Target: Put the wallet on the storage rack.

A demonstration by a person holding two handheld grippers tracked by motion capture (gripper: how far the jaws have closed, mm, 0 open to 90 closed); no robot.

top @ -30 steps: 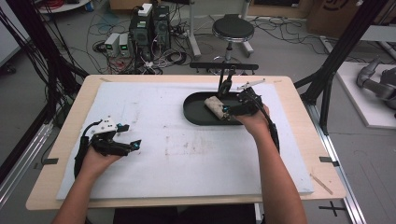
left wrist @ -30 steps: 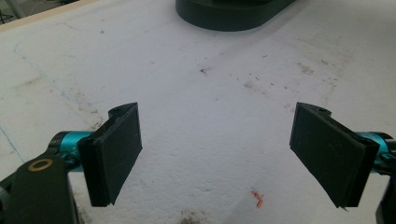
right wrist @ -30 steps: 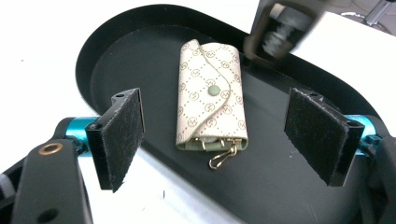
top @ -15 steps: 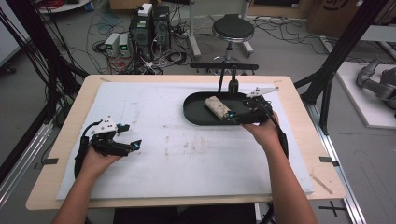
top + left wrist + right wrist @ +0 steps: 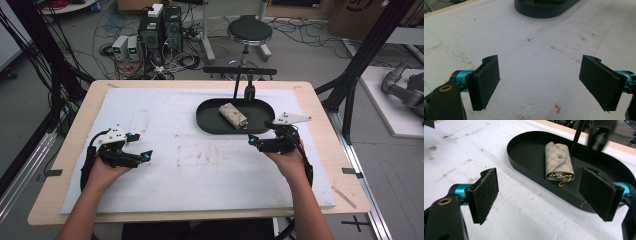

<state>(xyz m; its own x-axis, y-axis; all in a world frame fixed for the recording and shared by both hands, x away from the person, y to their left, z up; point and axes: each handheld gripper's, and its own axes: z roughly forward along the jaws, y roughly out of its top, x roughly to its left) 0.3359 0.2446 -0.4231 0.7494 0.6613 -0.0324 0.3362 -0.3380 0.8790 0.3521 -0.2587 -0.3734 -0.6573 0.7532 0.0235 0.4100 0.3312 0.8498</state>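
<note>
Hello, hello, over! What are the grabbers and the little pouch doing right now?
Left gripper open, empty, over the white mat. Right gripper open, empty, beside the tray. Beige key pouch lies in the tray, free. Nothing in the way.

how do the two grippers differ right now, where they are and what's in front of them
The right gripper sits beside the near rim of the black tray; the left gripper rests far from it on the white mat. The right gripper faces the beige key pouch lying in the tray; the left gripper faces bare stained mat. Both are open and hold nothing.
</note>
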